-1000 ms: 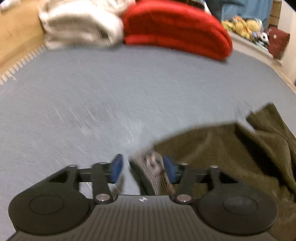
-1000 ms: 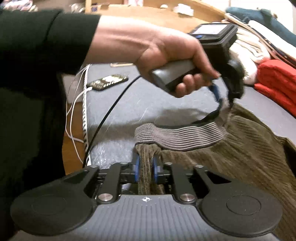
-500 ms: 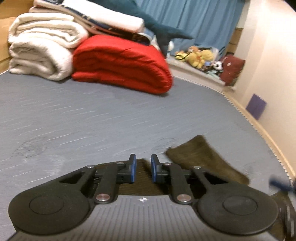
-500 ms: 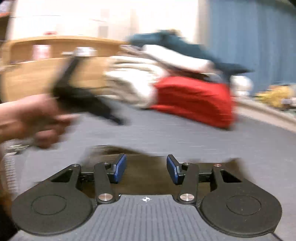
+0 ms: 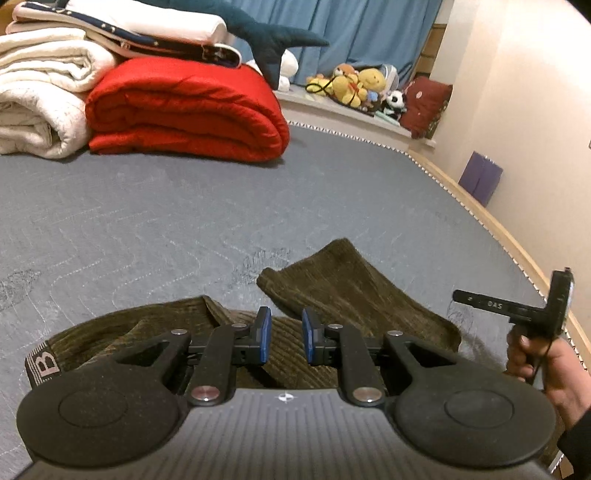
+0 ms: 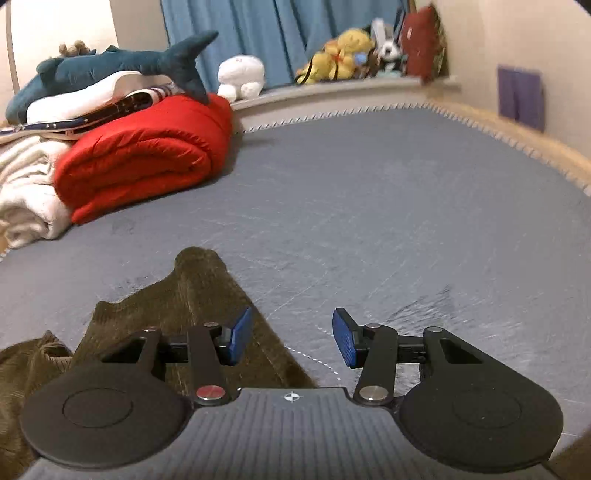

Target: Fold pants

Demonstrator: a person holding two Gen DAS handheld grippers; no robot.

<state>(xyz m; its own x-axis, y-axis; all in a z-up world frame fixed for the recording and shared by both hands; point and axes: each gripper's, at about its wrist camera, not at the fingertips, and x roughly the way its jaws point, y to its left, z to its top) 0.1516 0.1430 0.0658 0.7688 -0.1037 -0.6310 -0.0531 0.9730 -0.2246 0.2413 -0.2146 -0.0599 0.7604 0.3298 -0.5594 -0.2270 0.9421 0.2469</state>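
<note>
**Inspector A:** Location of the pants (image 5: 332, 291)?

**Inspector B:** Olive-brown corduroy, lying on the grey bed (image 5: 147, 221) at its near side; one leg end (image 5: 343, 258) angles away across the mattress; the waistband (image 5: 40, 363), bearing a letter B, sits at lower left in the left wrist view; the fabric is rumpled, not flat.

**Inspector A:** Left gripper (image 5: 283, 338)?

**Inspector B:** Blue pads a narrow gap apart; nothing between them; it is positioned over the pants, and contact with the cloth cannot be determined.

**Inspector A:** Right gripper (image 6: 291, 338)?

**Inspector B:** Spread wide; nothing held; its left finger lies over the edge of the pants (image 6: 192, 295), its right finger over bare mattress; the person's right hand (image 5: 535, 354) is seen gripping its handle at the right edge of the left wrist view.

**Inspector A:** Surroundings?

**Inspector B:** A folded red quilt (image 5: 184, 107) and white blankets (image 5: 40, 96) at the far side of the bed; a plush shark (image 6: 110, 66) on top of the pile; stuffed toys (image 5: 354, 85) on the ledge before a blue curtain (image 5: 351, 29).
</note>
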